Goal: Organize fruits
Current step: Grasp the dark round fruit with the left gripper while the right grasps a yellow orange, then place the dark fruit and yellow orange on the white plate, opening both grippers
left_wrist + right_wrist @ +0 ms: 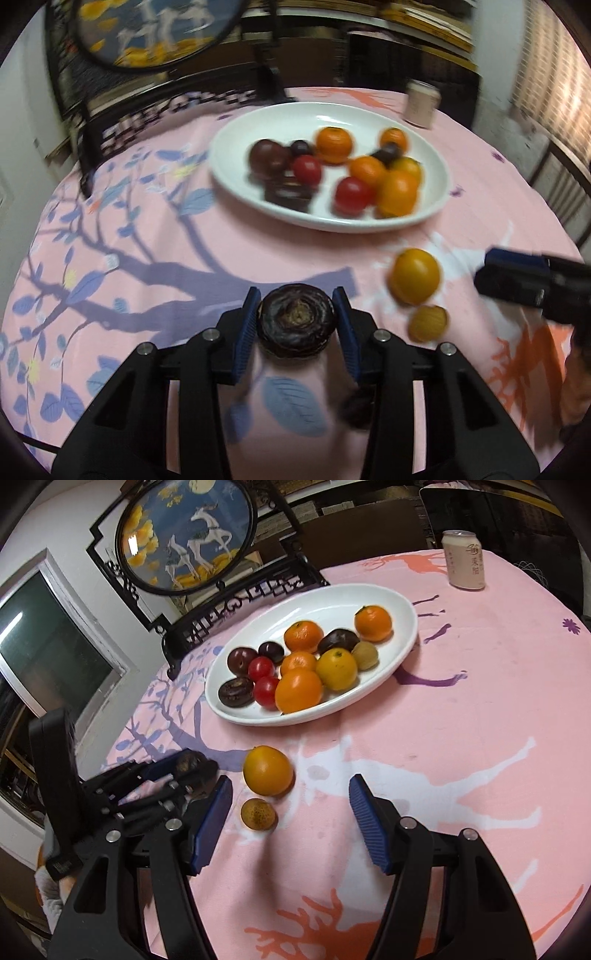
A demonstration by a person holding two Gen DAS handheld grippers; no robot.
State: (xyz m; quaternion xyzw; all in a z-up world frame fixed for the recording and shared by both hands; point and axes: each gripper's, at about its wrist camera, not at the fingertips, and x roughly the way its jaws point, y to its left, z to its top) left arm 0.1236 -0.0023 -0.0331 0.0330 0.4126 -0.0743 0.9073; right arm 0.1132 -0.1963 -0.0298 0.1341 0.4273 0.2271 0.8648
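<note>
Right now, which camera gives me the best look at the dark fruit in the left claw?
The left wrist view: the dark fruit sits centred and close between the left claw's blue pads, its brownish top facing the camera. The right wrist view shows only a blurred sliver at the frame's left, mostly hidden by the claw.

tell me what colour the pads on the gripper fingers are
Ribbed blue pads on black fingers, clearest in the right wrist view.
</note>
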